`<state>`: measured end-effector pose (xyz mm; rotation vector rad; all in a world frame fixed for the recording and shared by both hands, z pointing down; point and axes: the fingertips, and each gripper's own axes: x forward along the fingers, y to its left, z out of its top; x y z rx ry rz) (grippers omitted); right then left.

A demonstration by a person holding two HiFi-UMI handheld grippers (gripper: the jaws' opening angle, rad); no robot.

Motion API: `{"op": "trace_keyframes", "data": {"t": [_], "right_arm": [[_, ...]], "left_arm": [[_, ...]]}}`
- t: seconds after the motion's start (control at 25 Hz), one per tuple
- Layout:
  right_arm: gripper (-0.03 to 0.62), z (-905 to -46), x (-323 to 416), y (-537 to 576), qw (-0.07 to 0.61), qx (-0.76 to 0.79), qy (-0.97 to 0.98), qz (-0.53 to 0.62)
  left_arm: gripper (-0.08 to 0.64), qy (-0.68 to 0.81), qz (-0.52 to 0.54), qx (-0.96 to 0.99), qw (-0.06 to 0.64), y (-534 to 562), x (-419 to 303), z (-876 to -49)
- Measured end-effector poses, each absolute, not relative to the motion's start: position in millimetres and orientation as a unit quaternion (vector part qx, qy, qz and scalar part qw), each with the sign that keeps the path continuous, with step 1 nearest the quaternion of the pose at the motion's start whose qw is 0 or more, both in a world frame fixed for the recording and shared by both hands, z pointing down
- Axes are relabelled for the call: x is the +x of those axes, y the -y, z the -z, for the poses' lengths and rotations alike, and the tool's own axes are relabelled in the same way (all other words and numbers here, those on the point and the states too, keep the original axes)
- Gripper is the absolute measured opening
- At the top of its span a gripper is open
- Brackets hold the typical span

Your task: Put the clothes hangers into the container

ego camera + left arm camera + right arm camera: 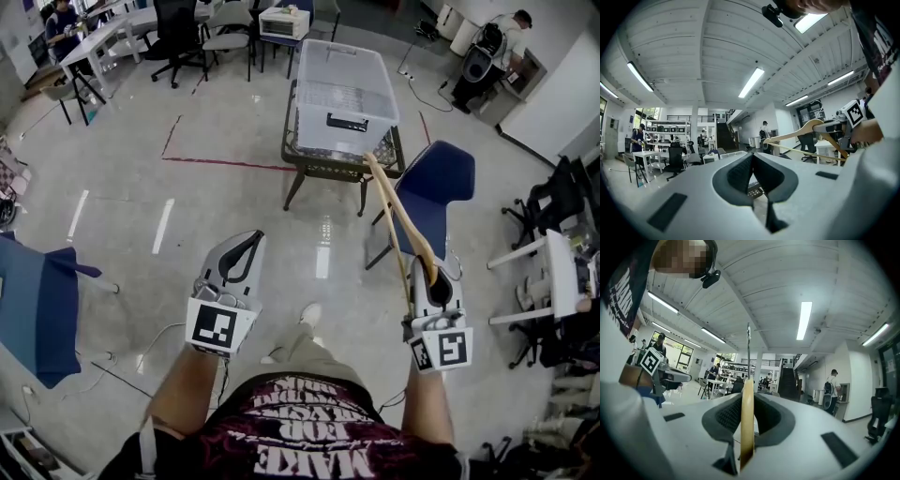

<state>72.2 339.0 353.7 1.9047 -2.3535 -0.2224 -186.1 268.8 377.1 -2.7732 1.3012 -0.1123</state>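
Note:
A wooden clothes hanger (398, 220) with a metal hook is clamped in my right gripper (433, 274), which is shut on it. The hanger slants up and forward toward the clear plastic container (343, 86) on a dark wire table (330, 165). In the right gripper view the hanger (746, 423) stands edge-on between the jaws of the right gripper (746, 405), its hook pointing up. My left gripper (251, 241) hangs at the left, shut and empty. In the left gripper view the left gripper's (752, 161) pads meet, and the hanger (806, 131) shows at the right.
A blue chair (433, 192) stands just right of the wire table, between me and the container. Another blue chair (37, 309) is at the left edge. White desks (562, 272) and office chairs line the right side and the back, with people there.

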Motion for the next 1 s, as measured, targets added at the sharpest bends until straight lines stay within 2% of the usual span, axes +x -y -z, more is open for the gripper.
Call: {"op": "trace_keyframes", "data": {"t": [0.4,0.68,1.0], "right_arm": [[0.060,-354.6,108.6,-232.2,0.032,0.610,0.788,0.068],[0.060,-344.7,170.3,-172.0,0.019,0.609,0.789,0.075],[0.060,-352.4,207.4,-136.6,0.002,0.607,0.792,0.062]], "left_arm": [[0.006,-0.442,0.049,-0.895,0.041,-165.7,-151.8,-373.6],[0.006,-0.437,0.039,-0.897,0.047,-99.9,-89.6,-360.6],[0.006,-0.443,0.052,-0.894,0.039,-69.3,-65.3,-359.7]]}}
